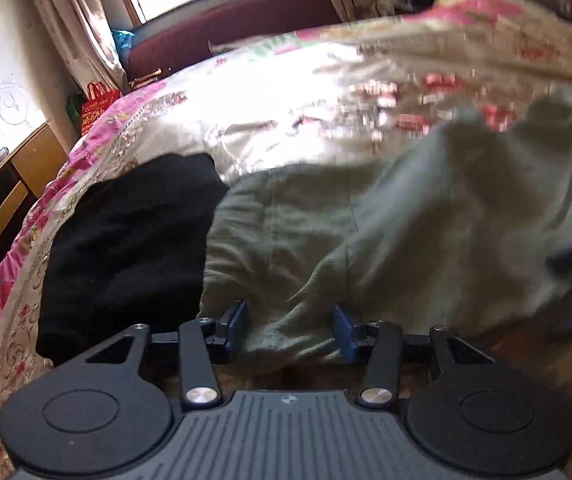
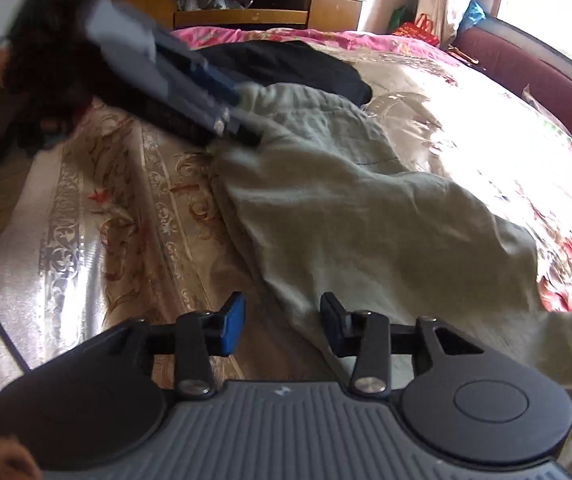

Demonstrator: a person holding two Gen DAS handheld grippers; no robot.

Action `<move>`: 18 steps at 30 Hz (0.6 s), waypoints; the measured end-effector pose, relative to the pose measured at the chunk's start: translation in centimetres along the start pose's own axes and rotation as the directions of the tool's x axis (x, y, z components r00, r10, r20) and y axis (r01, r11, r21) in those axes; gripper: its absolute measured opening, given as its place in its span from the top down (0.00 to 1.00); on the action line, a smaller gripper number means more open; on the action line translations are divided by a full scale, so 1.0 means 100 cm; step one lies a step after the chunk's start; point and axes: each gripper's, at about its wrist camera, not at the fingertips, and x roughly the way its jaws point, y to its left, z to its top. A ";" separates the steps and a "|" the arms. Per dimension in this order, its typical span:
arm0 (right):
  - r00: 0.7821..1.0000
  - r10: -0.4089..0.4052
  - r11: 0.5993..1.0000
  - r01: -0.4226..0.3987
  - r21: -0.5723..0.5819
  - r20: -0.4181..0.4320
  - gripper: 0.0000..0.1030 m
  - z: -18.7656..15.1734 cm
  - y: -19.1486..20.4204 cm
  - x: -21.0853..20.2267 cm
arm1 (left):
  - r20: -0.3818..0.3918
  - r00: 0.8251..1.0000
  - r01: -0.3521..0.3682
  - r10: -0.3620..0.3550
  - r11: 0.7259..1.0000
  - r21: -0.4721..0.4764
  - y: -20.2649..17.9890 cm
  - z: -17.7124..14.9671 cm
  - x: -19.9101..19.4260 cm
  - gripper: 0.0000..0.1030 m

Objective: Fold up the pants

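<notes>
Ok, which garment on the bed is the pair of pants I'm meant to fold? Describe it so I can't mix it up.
Start from the bed with the shiny floral bedspread. Two garments lie near its edge: the pants are the crumpled, pale grey-green ones spread across the middle. The black garment beside them is much darker and lies in a neater pile.
</notes>
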 end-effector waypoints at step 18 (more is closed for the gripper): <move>0.909 -0.415 0.452 0.251 0.856 -0.048 0.59 -0.134 -0.287 -0.092 | 0.148 0.898 0.384 -0.415 0.902 0.199 -0.163 0.081 -0.051 0.43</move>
